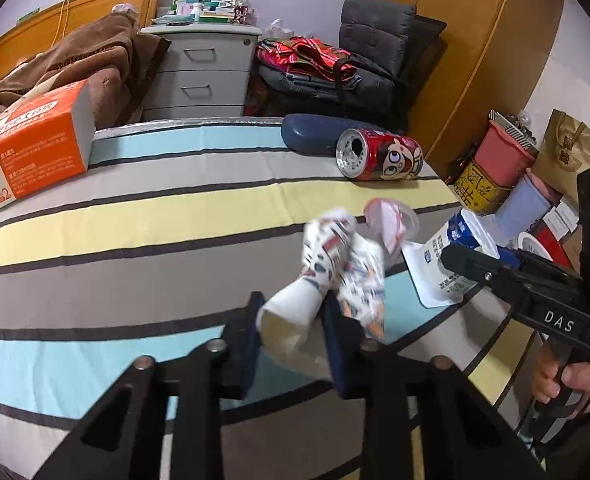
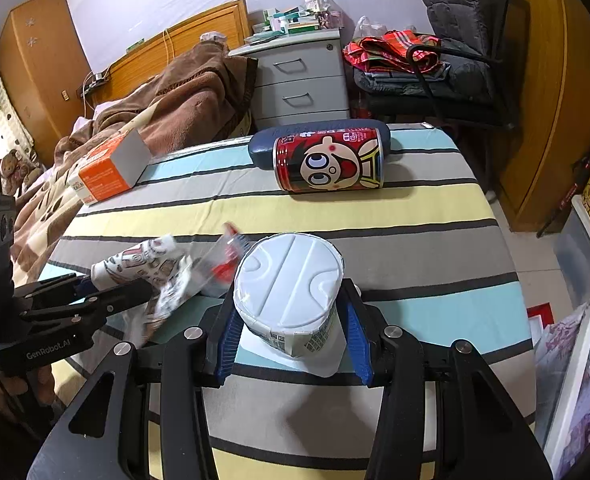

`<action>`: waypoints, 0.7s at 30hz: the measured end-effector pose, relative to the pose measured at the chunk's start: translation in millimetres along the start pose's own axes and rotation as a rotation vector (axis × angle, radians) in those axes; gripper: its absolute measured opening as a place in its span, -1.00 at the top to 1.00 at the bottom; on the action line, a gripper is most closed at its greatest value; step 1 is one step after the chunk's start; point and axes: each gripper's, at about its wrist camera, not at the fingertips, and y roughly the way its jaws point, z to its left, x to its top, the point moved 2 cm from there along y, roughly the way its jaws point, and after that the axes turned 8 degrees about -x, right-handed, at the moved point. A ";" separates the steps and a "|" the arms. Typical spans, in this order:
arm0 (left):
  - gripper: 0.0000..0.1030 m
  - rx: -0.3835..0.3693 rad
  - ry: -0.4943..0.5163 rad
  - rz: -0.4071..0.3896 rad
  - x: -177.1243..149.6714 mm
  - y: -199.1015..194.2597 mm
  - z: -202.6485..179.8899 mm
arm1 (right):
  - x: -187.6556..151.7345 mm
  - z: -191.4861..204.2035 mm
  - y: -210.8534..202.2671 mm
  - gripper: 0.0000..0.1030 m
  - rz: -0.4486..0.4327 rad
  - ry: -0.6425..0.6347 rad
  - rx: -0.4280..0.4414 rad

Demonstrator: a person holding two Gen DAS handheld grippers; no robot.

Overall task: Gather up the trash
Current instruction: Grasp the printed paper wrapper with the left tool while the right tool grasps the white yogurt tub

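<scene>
The left gripper (image 1: pixel 295 332) pinches a crumpled printed paper wrapper (image 1: pixel 327 268), its far end blurred against a clear plastic scrap (image 1: pixel 391 224). The right gripper (image 2: pixel 291 340) clamps a white, foil-lidded yogurt cup (image 2: pixel 291 292) above the striped tablecloth (image 2: pixel 415 240). Farther off, a glossy red can (image 2: pixel 329 164) lies on its side, partly hiding a navy glasses case (image 2: pixel 263 148).

Left black two-finger gripper (image 1: pixel 295 328): blue-padded fingers (image 1: pixel 251 332) closed on a crumpled white patterned paper wrapper (image 1: pixel 327 272), raised near the striped table's right edge. Right black two-finger gripper (image 2: pixel 291 328): blue ribbed pads (image 2: pixel 225 344) clamped on both sides of a white foil-lidded plastic cup (image 2: pixel 289 284). Bare hand (image 1: pixel 567 380) grips the right handle.
</scene>
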 end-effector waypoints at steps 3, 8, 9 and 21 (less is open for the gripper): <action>0.59 -0.014 -0.013 -0.005 -2.3 -0.8 -2.8 | -3.0 -0.7 -2.2 0.08 -0.003 -0.002 0.001; 0.59 0.018 -0.015 -0.031 -8.7 -8.7 -9.7 | -6.1 -4.5 -6.4 0.08 -0.007 0.009 0.004; 0.59 0.023 -0.017 -0.038 -9.7 -11.0 -11.0 | -6.7 -5.4 -7.7 0.08 -0.009 0.012 0.004; 0.59 0.061 -0.028 -0.076 -32.4 -37.3 -43.5 | -19.1 -14.7 -30.8 0.08 -0.033 0.030 0.018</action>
